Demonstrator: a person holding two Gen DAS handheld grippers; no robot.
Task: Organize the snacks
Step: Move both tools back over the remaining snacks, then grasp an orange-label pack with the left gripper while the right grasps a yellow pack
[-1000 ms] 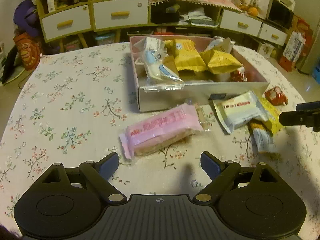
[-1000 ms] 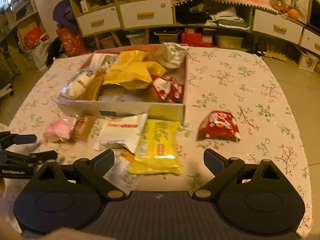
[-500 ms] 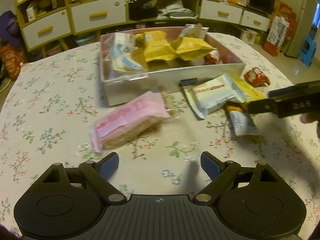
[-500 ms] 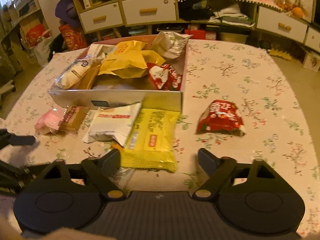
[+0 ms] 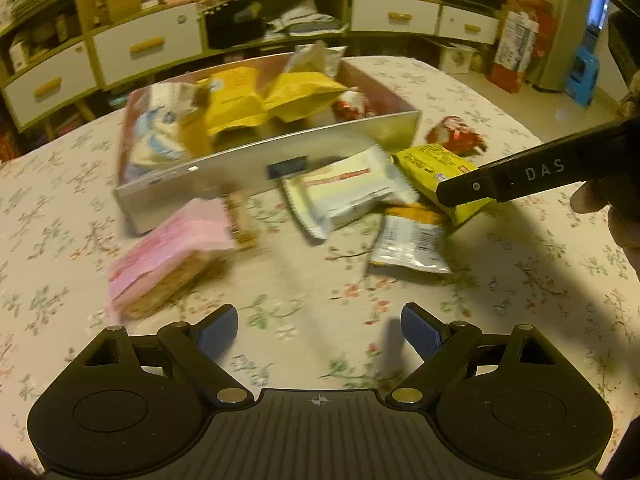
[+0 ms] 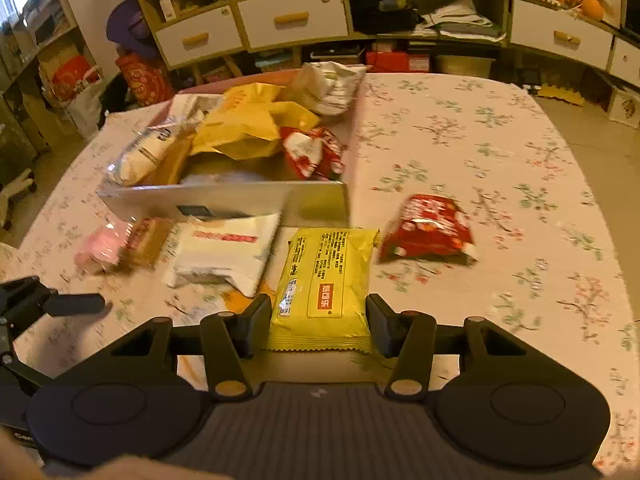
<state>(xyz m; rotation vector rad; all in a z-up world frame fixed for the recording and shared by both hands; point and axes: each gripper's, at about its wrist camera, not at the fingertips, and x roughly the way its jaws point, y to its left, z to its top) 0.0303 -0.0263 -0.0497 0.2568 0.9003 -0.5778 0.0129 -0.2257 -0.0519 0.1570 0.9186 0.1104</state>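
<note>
My right gripper (image 6: 318, 320) has the yellow snack packet (image 6: 324, 280) between its jaws. The jaws are closing and the pads touch the packet's two side edges as it lies on the tablecloth. Beside it lie a white packet (image 6: 224, 252), a pink wafer pack (image 6: 104, 244) and a red packet (image 6: 428, 232). Behind them stands the silver box (image 6: 240, 200), full of snacks. My left gripper (image 5: 320, 332) hovers open over bare cloth, with the pink wafer pack (image 5: 172, 248) ahead to its left. A finger of the right gripper (image 5: 520, 176) lies against the yellow packet (image 5: 432, 168).
A silver and orange packet (image 5: 408, 240) lies half under the white packet (image 5: 348, 192). The flowered table (image 6: 480, 140) drops off at its right edge. White drawers and shelves (image 6: 292, 20) stand behind the table. A hand (image 5: 616, 216) shows at the right.
The right jaws have narrowed from wide apart onto the yellow packet. The left gripper has swung toward the right, nearer the packets, and stayed open.
</note>
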